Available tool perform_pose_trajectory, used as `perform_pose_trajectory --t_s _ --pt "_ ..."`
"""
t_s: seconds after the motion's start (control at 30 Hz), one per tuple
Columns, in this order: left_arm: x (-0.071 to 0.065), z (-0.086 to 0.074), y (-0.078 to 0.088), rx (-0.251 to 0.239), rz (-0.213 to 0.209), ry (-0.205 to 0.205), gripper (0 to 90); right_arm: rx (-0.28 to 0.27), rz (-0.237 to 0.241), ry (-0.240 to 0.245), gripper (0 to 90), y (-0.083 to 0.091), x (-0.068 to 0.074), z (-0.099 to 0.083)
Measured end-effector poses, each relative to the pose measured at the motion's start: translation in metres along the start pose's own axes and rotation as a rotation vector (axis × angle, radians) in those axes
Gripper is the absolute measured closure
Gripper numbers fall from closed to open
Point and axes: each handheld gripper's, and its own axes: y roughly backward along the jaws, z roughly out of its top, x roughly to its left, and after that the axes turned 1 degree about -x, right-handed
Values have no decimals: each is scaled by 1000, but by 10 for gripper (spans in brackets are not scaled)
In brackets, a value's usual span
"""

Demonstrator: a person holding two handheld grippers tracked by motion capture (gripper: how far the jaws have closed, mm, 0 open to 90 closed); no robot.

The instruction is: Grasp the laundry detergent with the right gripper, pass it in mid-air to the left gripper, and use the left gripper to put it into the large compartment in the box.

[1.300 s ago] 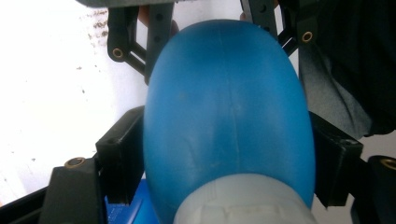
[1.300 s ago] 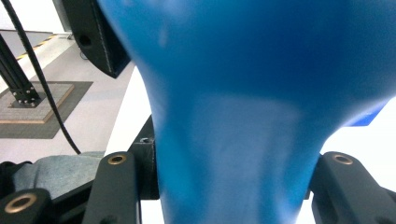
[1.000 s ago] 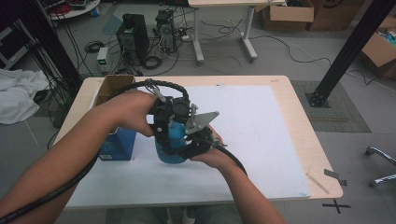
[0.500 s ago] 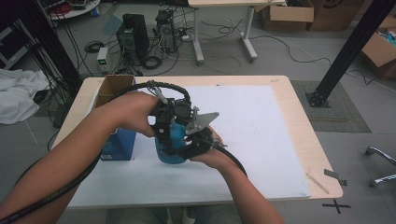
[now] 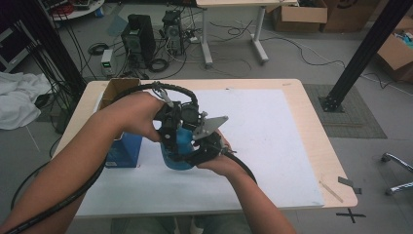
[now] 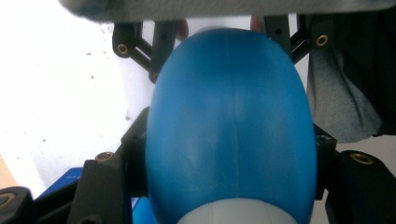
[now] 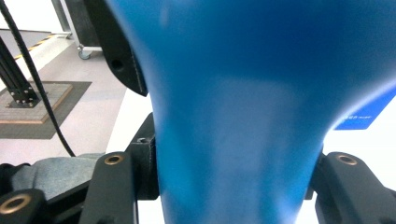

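Note:
A blue plastic bottle (image 5: 177, 152) is held just above the white sheet between both grippers. My left gripper (image 5: 169, 132) comes down on it from above. In the left gripper view its jaws (image 6: 229, 158) press the bottle's rounded body (image 6: 229, 116) on both sides and have just been closing on it; a white part (image 6: 233, 215) shows at the near end. My right gripper (image 5: 198, 150) grips from the person's side. Its jaws (image 7: 231, 163) clamp the bottle's narrower part (image 7: 233, 107) and have just eased open slightly, still touching it.
A blue box (image 5: 124, 150) stands left of the bottle, with an open cardboard box (image 5: 116, 87) behind it at the table's far left. A white sheet (image 5: 265, 131) covers most of the wooden table (image 5: 319, 146). Cables trail off the near-left edge.
Nothing has visibly moved; both hands and the bottle stay where they were.

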Motion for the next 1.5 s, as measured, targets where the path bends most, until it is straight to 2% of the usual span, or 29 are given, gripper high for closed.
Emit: perform_pose_trajectory --t_s 0.07,0.2,0.4,0.53,0.7,0.83,1.0,1.17,1.3,1.37,1.5 --pt "1 -1 1 -5 -4 9 392 10 7 -19 410 1 1 0" --pt "4 -3 5 -6 -8 20 391 5 -8 -12 314 -1 -1 -2" --pt "4 -6 9 4 -16 29 391 -25 -2 -30 276 7 0 0" --pt "5 -10 11 7 -22 40 391 -12 -1 -44 244 15 -1 1" --pt "9 -18 16 10 -40 79 390 28 -18 -41 200 30 -2 4" --pt "15 -24 23 16 -48 119 390 77 -37 -52 171 45 -6 8" --pt "22 -33 36 21 -40 167 389 177 -45 -66 119 60 -11 17" --pt "30 -42 48 32 -46 212 389 304 -50 -49 66 71 -16 29" --pt "37 -54 58 19 -64 256 388 396 -58 -25 49 78 -21 38" --pt "40 -60 63 14 -66 286 388 447 -55 -11 32 81 -24 42" --pt "46 -71 74 4 -76 359 388 515 -50 6 8 86 -27 48"
